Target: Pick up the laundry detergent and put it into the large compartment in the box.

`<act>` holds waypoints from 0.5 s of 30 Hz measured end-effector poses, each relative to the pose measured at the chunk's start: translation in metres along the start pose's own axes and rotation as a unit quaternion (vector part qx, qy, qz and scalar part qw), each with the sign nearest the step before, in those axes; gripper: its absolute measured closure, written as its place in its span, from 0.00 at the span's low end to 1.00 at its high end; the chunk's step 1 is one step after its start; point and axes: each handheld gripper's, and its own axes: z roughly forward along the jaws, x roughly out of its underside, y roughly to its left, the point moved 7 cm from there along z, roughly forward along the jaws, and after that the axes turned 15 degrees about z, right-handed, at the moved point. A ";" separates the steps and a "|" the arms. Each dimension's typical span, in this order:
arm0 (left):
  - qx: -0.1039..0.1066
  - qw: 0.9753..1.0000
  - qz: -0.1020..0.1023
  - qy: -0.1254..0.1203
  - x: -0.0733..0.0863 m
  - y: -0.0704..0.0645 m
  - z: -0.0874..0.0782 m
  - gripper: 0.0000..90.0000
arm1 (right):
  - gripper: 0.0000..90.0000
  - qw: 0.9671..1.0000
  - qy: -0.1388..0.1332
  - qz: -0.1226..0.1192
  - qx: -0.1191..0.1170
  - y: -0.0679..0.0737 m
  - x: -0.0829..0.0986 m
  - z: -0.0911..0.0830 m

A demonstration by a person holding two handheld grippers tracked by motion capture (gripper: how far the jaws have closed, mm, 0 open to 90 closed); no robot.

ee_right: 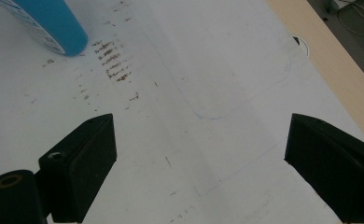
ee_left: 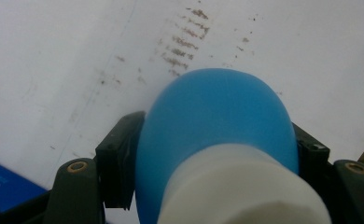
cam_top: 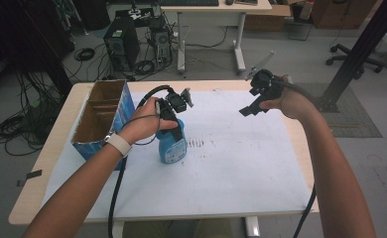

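Left gripper (cam_top: 174,130) clamps blue plastic spray bottle (cam_top: 172,146) upright on white table sheet (cam_top: 231,163), right gripper (cam_top: 251,106) wide open, empty; placement unfinished.

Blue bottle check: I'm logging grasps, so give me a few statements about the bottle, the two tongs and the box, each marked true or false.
1. The left tongs are shut on the blue bottle. True.
2. The right tongs hold the bottle's cap. False: they are open, holding nothing, above the white sheet.
3. The bottle lies flat. False: it stands upright.
4. The cardboard box sits to the bottle's left. True.
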 end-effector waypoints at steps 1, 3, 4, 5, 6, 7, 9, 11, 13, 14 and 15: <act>-0.001 1.000 0.001 -0.001 0.000 0.000 0.000 0.40 | 0.10 1.000 -0.001 0.000 0.000 0.000 0.000 0.000; -0.002 1.000 0.004 0.000 0.000 -0.001 0.000 0.40 | 0.10 1.000 -0.001 0.001 0.000 0.000 0.000 0.000; -0.003 1.000 0.005 0.000 0.000 -0.001 -0.001 0.41 | 0.10 1.000 -0.001 0.001 0.000 0.000 0.000 0.000; -0.004 1.000 0.005 0.000 0.000 -0.001 -0.001 0.41 | 0.10 1.000 -0.001 0.001 0.000 0.000 0.000 0.000; -0.004 1.000 0.005 0.000 0.000 -0.001 -0.001 0.41 | 0.10 1.000 -0.001 0.001 0.000 0.000 0.000 0.000; -0.005 1.000 0.005 -0.001 0.000 -0.001 -0.001 0.41 | 0.10 1.000 -0.003 0.001 -0.001 0.000 0.000 0.000; -0.006 1.000 0.004 0.001 0.000 -0.001 -0.001 0.41 | 0.10 1.000 -0.002 0.001 -0.001 0.000 0.001 0.000; -0.007 1.000 0.004 0.001 -0.001 -0.001 -0.001 0.41 | 0.10 1.000 -0.002 0.002 -0.001 0.000 0.002 0.000; -0.007 1.000 0.004 0.001 -0.001 -0.001 -0.001 0.41 | 0.10 1.000 -0.002 0.002 0.000 0.000 0.003 0.000; -0.007 1.000 0.004 0.001 0.000 -0.001 -0.001 0.41 | 0.10 1.000 -0.002 0.002 0.000 0.000 0.003 0.000; -0.007 1.000 0.004 0.001 0.000 -0.001 -0.001 0.41 | 0.10 1.000 -0.003 0.002 0.000 -0.001 0.003 -0.001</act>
